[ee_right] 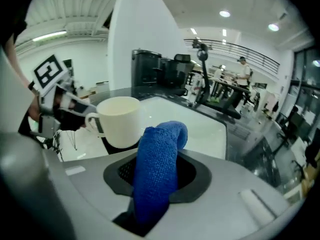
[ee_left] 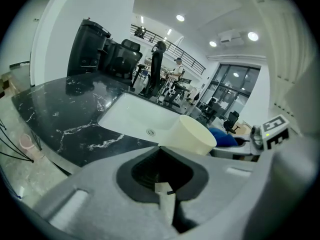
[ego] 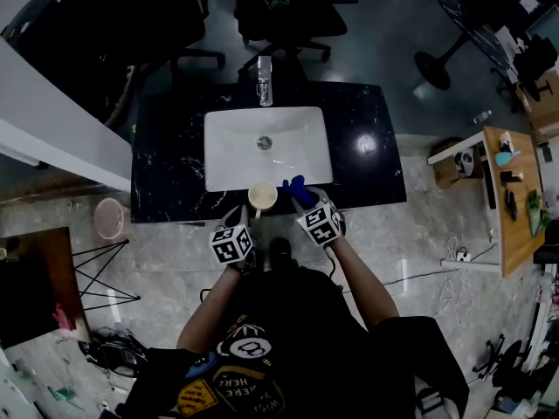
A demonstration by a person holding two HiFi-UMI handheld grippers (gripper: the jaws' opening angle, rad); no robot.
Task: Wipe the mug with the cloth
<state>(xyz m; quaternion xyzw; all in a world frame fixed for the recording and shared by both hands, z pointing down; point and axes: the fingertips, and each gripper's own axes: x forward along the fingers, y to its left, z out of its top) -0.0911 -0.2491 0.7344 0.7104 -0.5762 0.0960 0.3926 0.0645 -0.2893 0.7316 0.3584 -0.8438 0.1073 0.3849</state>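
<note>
**Left tongs** (ego: 244,220): pressed shut on the mug handle, which sits as a pale strip in the slot between the jaws. Marker cube faces up.

**Mug** (ego: 262,196): cream, mouth up and empty. Held off the surface over the near rim of the sink, handle towards the left tongs.

**Right tongs** (ego: 308,206): pinching the cloth.

**Cloth** (ee_right: 158,166): blue, bunched. It rises from between the jaws in a thick fold and curls over at the top. It is just right of the mug. Whether the two touch cannot be told.

**Sink** (ego: 229,151): white, rectangular, drain at centre, set into the worktop.

**Worktop** (ego: 168,168): black, white-veined.

**Tap** (ego: 265,80): chrome, at the far edge of the sink.
</note>
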